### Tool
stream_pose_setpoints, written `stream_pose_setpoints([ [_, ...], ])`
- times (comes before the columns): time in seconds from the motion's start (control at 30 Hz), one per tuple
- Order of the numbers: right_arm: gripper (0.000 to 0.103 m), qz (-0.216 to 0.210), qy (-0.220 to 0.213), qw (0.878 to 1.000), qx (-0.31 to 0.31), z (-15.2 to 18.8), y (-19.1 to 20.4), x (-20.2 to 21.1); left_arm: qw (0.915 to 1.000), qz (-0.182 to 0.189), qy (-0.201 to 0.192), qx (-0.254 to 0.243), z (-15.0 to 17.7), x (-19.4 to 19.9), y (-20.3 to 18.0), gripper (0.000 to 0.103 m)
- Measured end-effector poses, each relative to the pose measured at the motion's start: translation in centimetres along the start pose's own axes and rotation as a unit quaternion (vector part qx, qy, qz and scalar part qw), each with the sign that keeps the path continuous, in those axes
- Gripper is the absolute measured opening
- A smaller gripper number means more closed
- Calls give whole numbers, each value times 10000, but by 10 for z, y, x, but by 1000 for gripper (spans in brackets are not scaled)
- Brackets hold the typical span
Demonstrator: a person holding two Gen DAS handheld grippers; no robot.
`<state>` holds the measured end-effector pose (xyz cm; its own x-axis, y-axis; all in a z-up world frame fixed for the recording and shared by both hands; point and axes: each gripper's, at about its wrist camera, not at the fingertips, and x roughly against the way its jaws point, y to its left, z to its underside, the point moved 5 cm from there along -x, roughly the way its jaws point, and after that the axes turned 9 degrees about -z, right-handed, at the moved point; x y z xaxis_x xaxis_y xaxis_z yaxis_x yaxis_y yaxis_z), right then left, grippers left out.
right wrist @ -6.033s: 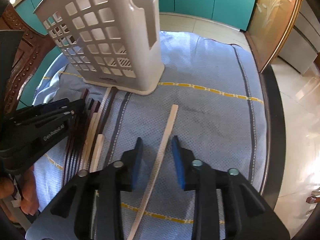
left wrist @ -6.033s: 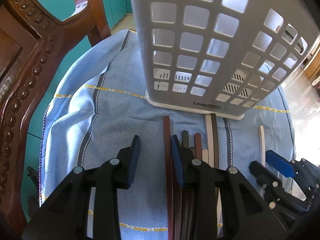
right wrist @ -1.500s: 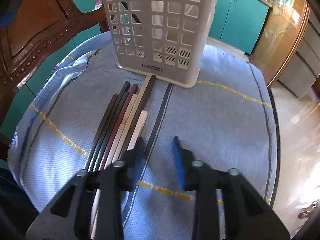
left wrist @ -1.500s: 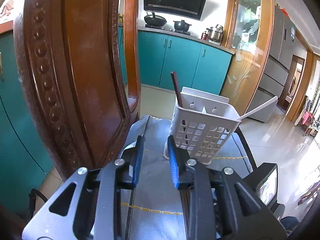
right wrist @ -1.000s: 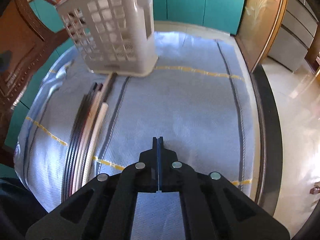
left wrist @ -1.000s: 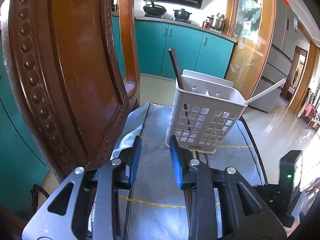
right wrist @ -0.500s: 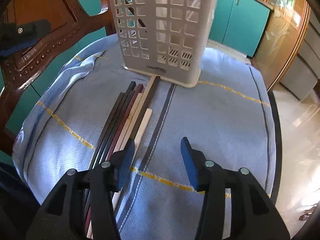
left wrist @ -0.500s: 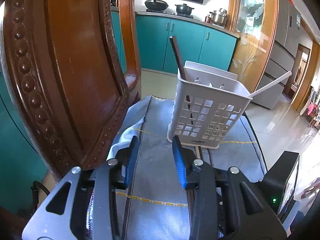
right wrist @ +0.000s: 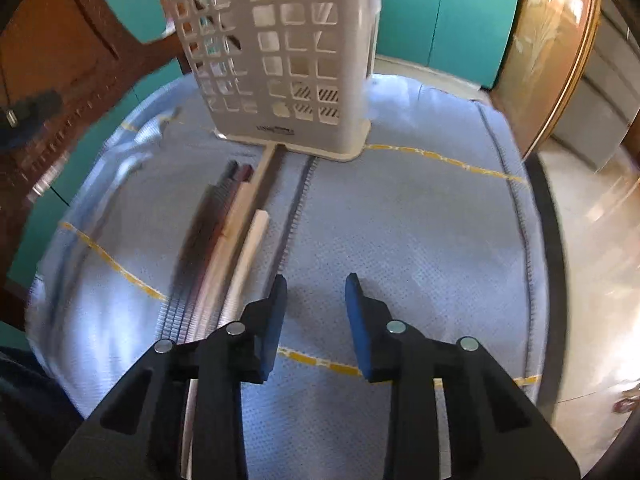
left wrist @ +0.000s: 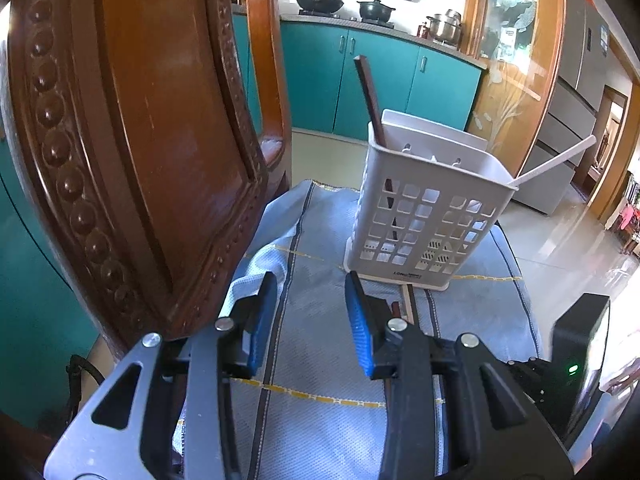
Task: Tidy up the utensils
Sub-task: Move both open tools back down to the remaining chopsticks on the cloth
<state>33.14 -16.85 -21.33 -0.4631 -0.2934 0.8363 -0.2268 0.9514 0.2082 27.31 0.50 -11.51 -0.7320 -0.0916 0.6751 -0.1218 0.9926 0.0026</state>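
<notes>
The right gripper (right wrist: pixel 314 300), wide open and empty, is nearer to the chopsticks (right wrist: pixel 228 224), which lie just to its left on the cloth (right wrist: pixel 420 240), long axis toward the basket (right wrist: pixel 280 52) at the far edge.

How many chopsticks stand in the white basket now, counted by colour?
Dark brown chopstick: 1
White chopstick: 1
Total: 2

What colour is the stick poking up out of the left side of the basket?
Dark reddish-brown. That chopstick shows best in the left wrist view.
</notes>
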Motion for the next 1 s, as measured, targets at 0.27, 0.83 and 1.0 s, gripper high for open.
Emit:
stream_pose_setpoints([
  [0.27, 32, -204, 15, 9995, 258, -1, 18, -3, 9999, 17, 121, 26, 2, -7, -3, 37],
  [0.83, 26, -312, 29, 9974, 641, 1, 38, -7, 9985, -9, 538, -75, 13, -24, -8, 40],
  [1.0, 26, 156, 186, 9958, 884, 4, 42, -14, 9982, -93, 568, -151, 16, -28, -7, 40],
])
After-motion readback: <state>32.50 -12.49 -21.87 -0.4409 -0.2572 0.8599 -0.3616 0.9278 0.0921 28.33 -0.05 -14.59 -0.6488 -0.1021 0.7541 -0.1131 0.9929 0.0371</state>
